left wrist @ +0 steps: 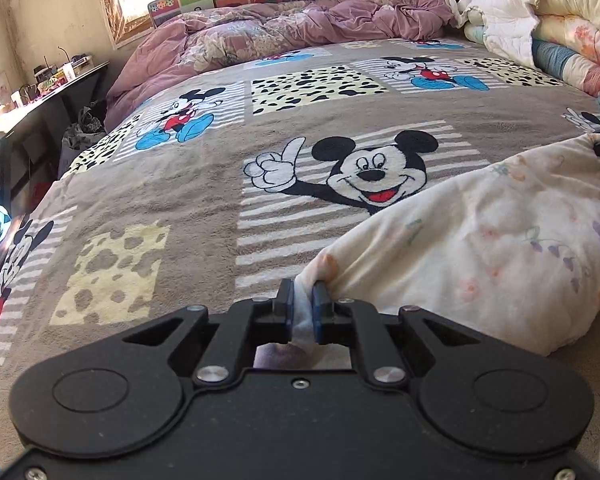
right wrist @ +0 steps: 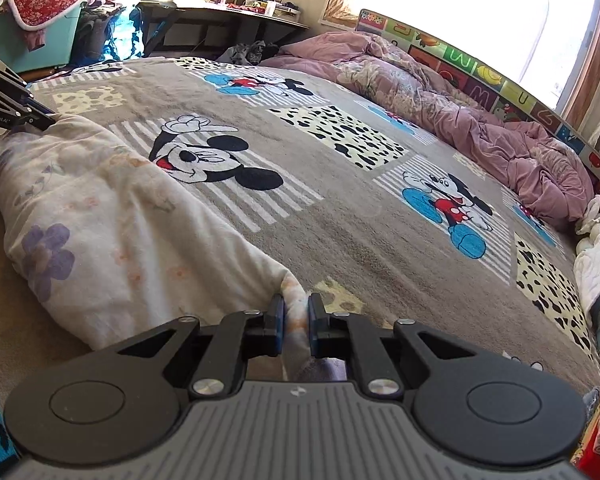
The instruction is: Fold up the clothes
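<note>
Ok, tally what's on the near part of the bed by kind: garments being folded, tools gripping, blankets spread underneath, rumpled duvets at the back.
Garments: 1, the floral garment
Tools: 2, the left tool and the right tool, each shut on the garment's edge
Spread blankets: 1, the Mickey blanket
Rumpled duvets: 1, the purple duvet
Total: 5
</note>
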`<state>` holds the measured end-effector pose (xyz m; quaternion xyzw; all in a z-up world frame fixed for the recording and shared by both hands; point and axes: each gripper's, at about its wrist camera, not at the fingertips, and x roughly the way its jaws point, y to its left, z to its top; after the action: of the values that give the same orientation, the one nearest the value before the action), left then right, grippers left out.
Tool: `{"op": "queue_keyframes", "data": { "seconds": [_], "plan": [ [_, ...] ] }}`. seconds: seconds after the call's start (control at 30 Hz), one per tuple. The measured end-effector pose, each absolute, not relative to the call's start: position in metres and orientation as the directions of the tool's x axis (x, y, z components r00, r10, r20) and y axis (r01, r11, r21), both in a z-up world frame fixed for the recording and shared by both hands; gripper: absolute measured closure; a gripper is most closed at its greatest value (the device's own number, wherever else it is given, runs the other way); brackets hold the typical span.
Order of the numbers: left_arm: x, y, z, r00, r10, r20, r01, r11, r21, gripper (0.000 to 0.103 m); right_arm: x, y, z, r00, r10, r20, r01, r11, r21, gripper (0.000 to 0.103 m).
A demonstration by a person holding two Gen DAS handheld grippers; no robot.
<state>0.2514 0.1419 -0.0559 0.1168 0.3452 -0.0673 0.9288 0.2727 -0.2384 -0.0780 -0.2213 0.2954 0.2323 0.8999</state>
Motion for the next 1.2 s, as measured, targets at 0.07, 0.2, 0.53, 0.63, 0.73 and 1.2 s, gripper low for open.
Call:
{"op": "queue_keyframes", "data": {
  "seconds": [0.07,0.2,0.53,0.63,0.73,1.2],
  "plan": [
    [0.257,0.142,-0.061,0.744,-0.043,-0.667,0.205,0.964,0.167,0.095,0.282,-0.237,-0.082,0.704,0.289,-0.649,-0.554,0.795,-0.248,0.09],
    [0.265,0.143,-0.069,0.73,-0.042,-0.682,0.204,0.966,0.16,0.095,0.299,-0.238,-0.091,0.684,0.294,-0.668,-0.548,0.811,-0.204,0.09],
    [0.268,0.149,-0.069,0.733,0.008,-0.68,0.145,0.975,0.168,0.067,0.315,-0.288,-0.084,0.727,0.316,-0.61,-0.359,0.932,0.054,0.074],
    [0.256,0.157,-0.054,0.766,0.041,-0.642,0.074,0.986,0.151,0.062,0.309,-0.325,-0.076,0.766,0.3,-0.569,-0.244,0.954,0.175,0.072],
    [0.232,0.157,-0.038,0.803,0.064,-0.592,0.027,0.989,0.143,0.064,0.299,-0.333,-0.087,0.753,0.319,-0.576,-0.215,0.946,0.244,0.071],
    [0.178,0.158,-0.052,0.828,-0.008,-0.561,-0.016,0.999,-0.037,0.065,0.271,-0.338,-0.129,0.741,0.388,-0.548,-0.12,0.88,0.46,0.086]
  ]
}}
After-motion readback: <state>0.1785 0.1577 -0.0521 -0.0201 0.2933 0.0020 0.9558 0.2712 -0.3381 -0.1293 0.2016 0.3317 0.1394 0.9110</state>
